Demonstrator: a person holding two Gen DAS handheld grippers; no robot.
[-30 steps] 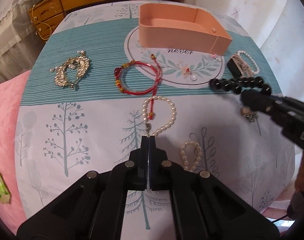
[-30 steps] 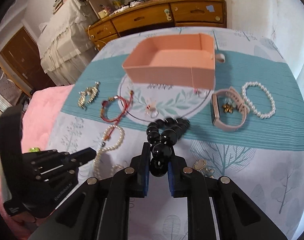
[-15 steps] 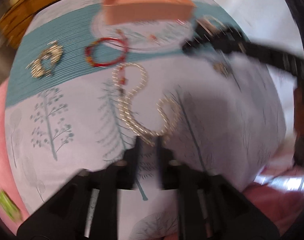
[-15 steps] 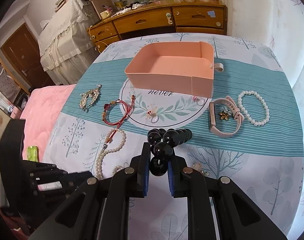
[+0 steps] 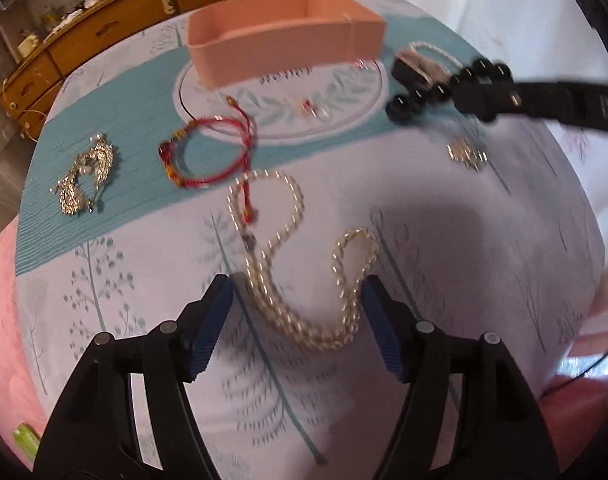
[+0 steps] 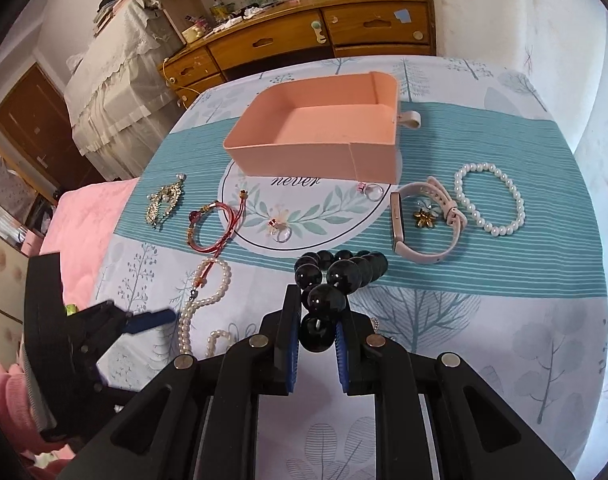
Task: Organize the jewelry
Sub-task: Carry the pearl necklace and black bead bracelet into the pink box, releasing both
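Note:
My right gripper (image 6: 316,336) is shut on a black bead bracelet (image 6: 340,270) and holds it above the cloth, in front of the empty pink box (image 6: 320,140). It also shows in the left wrist view (image 5: 484,100) with the black beads (image 5: 436,90). My left gripper (image 5: 295,308) is open, its jaws on either side of a long pearl necklace (image 5: 287,280) on the cloth. The left gripper shows at lower left in the right wrist view (image 6: 143,320), beside the pearls (image 6: 207,280).
On the tablecloth lie a red cord bracelet (image 6: 215,224), a gold brooch (image 6: 163,204), two rings (image 6: 281,232), a pink watch (image 6: 424,220), a gold flower (image 6: 424,219) and a white pearl bracelet (image 6: 490,200). A wooden dresser (image 6: 304,36) stands behind. A pink bed (image 6: 83,220) lies left.
My left gripper has opened wide and moved forward over the pearl necklace. My right gripper has lifted and pulled back slightly with the black beads.

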